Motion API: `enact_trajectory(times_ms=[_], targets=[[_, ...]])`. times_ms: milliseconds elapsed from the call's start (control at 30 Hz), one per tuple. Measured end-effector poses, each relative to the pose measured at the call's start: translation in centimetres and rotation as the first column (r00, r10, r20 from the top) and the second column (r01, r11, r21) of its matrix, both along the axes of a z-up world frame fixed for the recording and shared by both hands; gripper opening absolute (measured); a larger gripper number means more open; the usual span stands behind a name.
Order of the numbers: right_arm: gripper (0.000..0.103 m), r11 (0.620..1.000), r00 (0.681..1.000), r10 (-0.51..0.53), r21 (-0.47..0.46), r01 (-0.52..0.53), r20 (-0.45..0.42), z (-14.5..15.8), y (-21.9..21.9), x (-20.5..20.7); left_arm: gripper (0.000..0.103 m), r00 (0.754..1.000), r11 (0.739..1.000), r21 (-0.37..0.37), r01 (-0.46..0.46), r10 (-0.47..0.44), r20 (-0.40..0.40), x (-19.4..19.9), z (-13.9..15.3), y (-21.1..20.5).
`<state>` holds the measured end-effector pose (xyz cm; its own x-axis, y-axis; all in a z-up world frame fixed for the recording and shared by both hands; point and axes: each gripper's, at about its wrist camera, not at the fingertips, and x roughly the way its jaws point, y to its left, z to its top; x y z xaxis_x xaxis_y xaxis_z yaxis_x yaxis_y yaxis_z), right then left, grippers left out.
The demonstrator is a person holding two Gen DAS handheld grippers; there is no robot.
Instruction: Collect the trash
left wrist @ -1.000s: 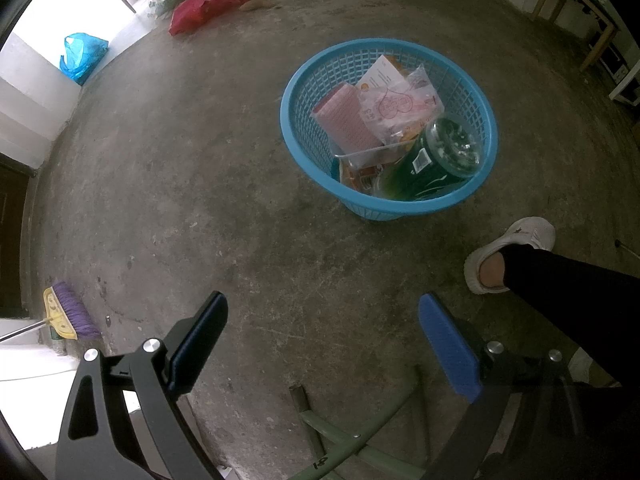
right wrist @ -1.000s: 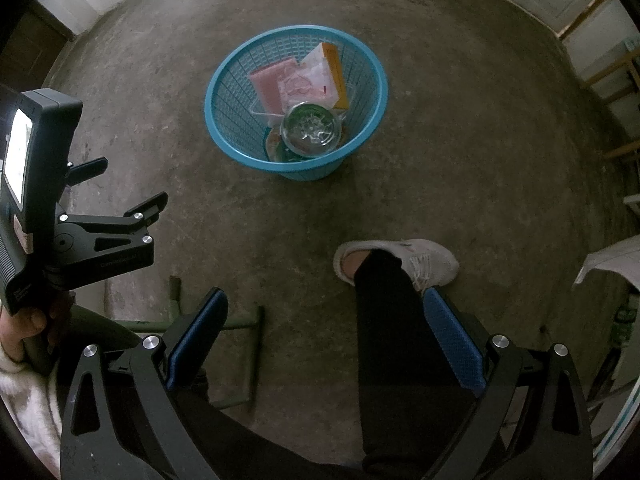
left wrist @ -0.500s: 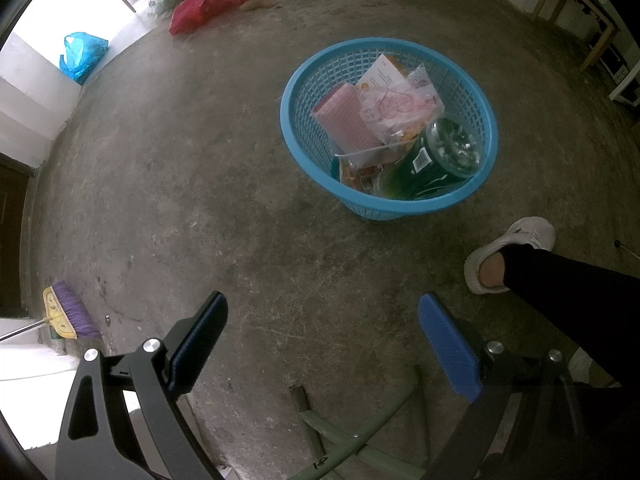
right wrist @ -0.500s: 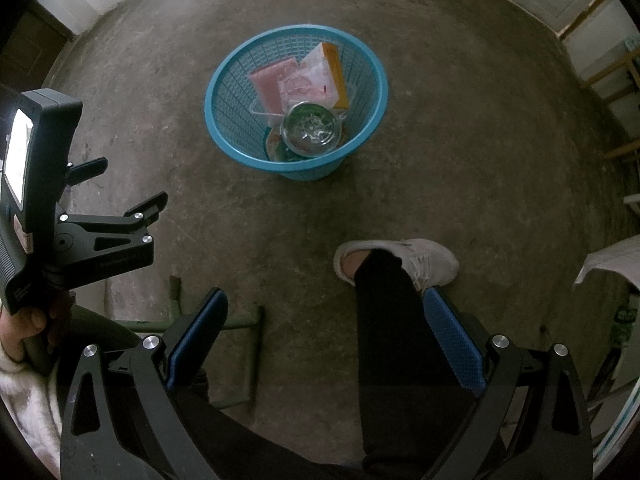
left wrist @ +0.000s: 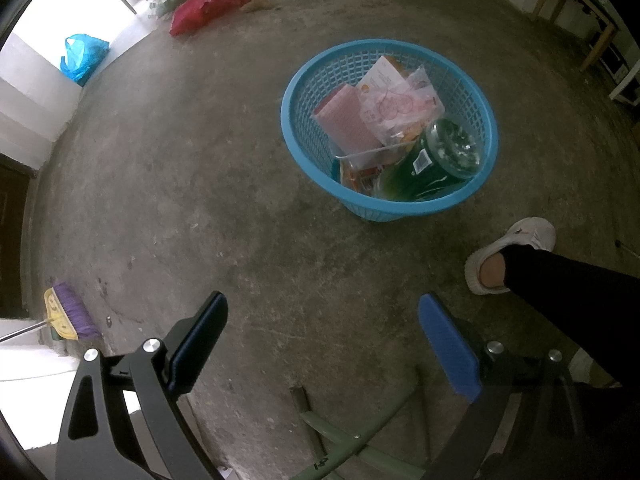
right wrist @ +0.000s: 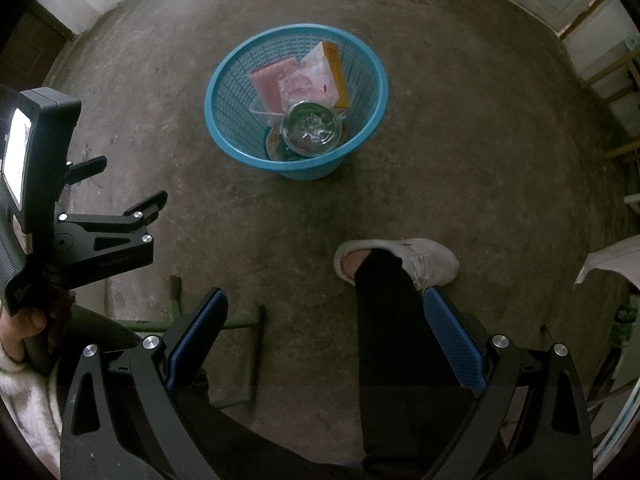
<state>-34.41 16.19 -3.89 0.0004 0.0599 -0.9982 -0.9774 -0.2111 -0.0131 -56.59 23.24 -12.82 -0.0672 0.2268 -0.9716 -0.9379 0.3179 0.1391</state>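
Both grippers are up off the floor, empty, jaws spread wide. Left gripper points down at bare concrete floor, nothing between its fingers. Right gripper same spread, with the person's black trouser leg showing behind the gap, not clamped.

Blue basket sits upright on the floor, well ahead of both grippers. Trash is inside it: a pink packet leaning against the far-left wall, a clear plastic wrapper with pink print beside it, an orange-edged box behind that, a green bottle lying at the near-right side with its clear base facing up, and an orange snack wrapper under it. Clear tray edge also visible in there; can't tell its full shape.

White sneaker planted on the floor just near the basket's close side, not touching it.

In the right wrist view the left gripper's body shows at the left edge, held by a hand in a pale fuzzy sleeve.

Green metal frame on the floor under the grippers, looks like stool legs, can't confirm.

Background: purple broom at the left wall, blue plastic bag and red bag at the far edge, wooden furniture legs far right.
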Motion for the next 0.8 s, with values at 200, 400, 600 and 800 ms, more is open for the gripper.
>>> enact_trajectory(times_ms=[200,400,600,800], targets=[[0.094,1.0,1.0,0.0,-0.001,0.0,0.001,-0.01,0.02,0.01,0.094,1.0,1.0,0.006,0.001,-0.001,-0.001,0.18,0.15,0.05],[0.094,1.0,1.0,0.0,0.0,0.0,0.0,-0.04,0.03,-0.01,0.094,1.0,1.0,0.009,0.0,0.0,-0.002,0.18,0.21,0.07],[0.094,1.0,1.0,0.0,-0.001,0.0,0.0,-0.05,0.05,-0.01,0.094,1.0,1.0,0.012,0.002,-0.002,0.0,0.15,0.26,0.12],[0.094,1.0,1.0,0.0,-0.001,0.0,0.0,-0.03,0.04,0.01,0.094,1.0,1.0,0.014,0.005,-0.005,-0.001,0.15,0.27,0.11]])
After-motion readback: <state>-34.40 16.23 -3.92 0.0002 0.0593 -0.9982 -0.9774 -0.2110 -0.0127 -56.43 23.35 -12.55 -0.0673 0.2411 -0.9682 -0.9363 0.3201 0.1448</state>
